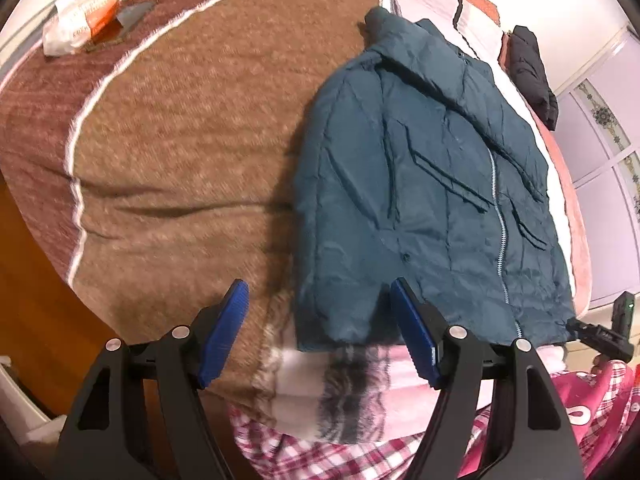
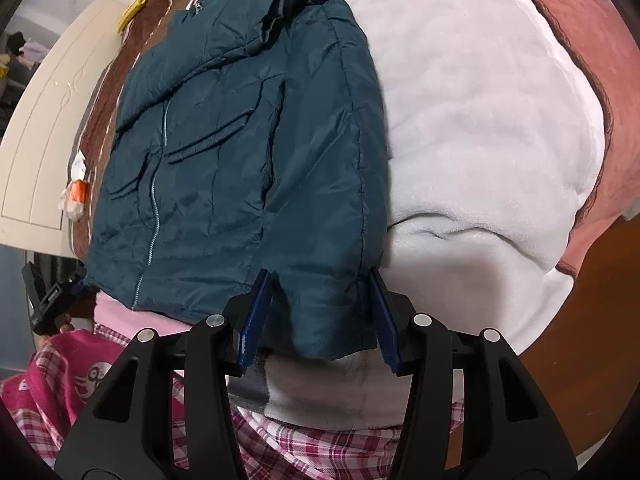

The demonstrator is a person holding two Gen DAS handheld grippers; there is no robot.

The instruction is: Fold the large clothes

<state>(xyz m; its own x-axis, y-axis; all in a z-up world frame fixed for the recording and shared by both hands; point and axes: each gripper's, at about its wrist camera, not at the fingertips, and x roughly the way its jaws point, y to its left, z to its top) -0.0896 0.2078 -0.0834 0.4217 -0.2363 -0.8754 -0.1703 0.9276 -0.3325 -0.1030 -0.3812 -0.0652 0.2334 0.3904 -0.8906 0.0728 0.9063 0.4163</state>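
2 sleeve cuffs of the teal padded jacket (image 1: 432,184) sit at the bed's near edge, 1 between each gripper's blue pads. Slick, puffy fabric could slip free if the left gripper (image 1: 320,336), standing wide apart, closes shallow; the right gripper (image 2: 320,316) brackets its cuff without pinching. Zipped, hooded, the jacket lies front-up across the brown blanket (image 1: 180,152) and white fleece (image 2: 480,128).

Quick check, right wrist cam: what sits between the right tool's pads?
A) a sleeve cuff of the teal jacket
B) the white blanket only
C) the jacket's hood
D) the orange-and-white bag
A: the sleeve cuff of the teal jacket lies between the blue pads of the right tool, with the hood far up the bed.
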